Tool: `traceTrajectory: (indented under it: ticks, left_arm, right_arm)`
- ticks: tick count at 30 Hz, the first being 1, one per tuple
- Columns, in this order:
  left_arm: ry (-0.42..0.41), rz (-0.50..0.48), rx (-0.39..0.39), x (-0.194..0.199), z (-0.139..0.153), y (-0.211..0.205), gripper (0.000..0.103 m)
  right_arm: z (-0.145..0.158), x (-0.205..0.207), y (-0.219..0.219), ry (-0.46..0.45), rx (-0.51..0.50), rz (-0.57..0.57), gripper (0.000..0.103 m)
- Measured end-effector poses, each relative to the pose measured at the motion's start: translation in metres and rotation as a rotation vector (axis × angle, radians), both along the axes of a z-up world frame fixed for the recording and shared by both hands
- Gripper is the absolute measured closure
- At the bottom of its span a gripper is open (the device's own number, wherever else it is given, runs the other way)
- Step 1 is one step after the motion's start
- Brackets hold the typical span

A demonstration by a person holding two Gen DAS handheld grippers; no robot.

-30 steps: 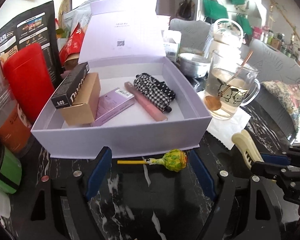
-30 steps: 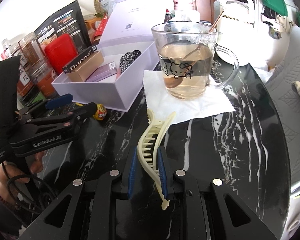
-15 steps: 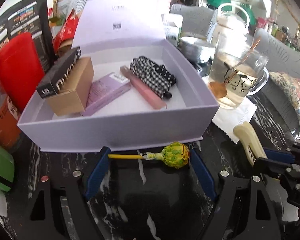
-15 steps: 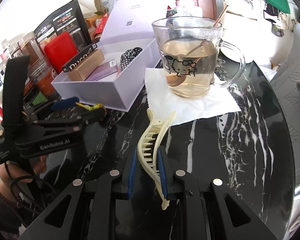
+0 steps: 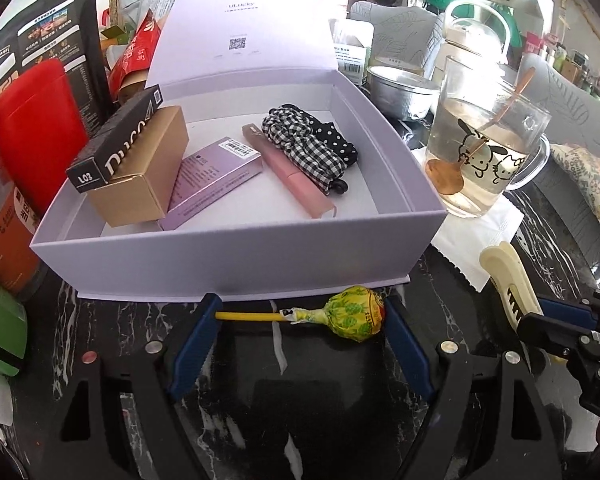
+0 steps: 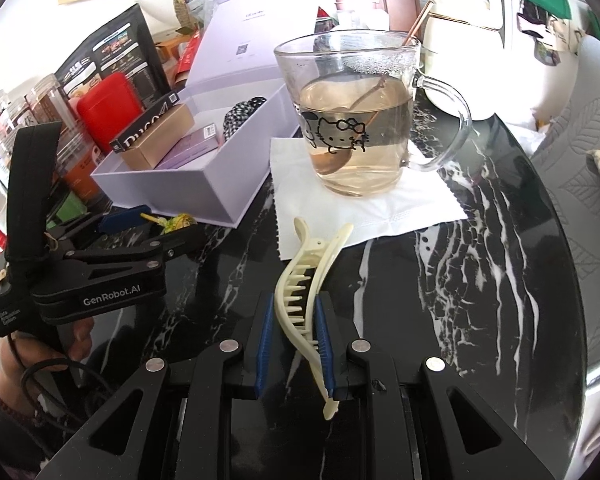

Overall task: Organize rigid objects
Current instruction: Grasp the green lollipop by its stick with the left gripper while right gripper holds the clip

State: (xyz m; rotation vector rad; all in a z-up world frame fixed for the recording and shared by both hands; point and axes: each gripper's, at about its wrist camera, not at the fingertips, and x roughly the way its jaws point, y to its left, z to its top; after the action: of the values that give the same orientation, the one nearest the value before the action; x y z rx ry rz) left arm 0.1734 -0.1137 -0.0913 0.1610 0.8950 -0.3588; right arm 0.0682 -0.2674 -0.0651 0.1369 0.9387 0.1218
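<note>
A: Left wrist view?
B: The left gripper has its jaws spread wide, straddling a yellow lollipop lying crosswise on the black marble table, just in front of the open lilac box. I cannot tell whether the pads touch it.
A: Right wrist view?
B: The right gripper is clenched on a cream hair clip, whose tip reaches the white napkin under the glass mug. The box sits left, 1 lid up.
</note>
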Motion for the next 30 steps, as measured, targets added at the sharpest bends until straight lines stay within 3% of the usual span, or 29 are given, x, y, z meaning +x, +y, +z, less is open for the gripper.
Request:
traceTrajectory:
  ticks: [10, 30]
  left_arm:
    - [0.031, -0.027, -0.058, -0.007, 0.001, 0.004, 0.022]
    - [-0.013, 0.083, -0.104, -0.070, 0.033, 0.056, 0.022]
  right_arm:
    - [0.000, -0.005, 0.003, -0.001, -0.005, -0.003, 0.083]
    - [0.011, -0.039, 0.043, -0.047, 0.024, 0.093, 0.083]
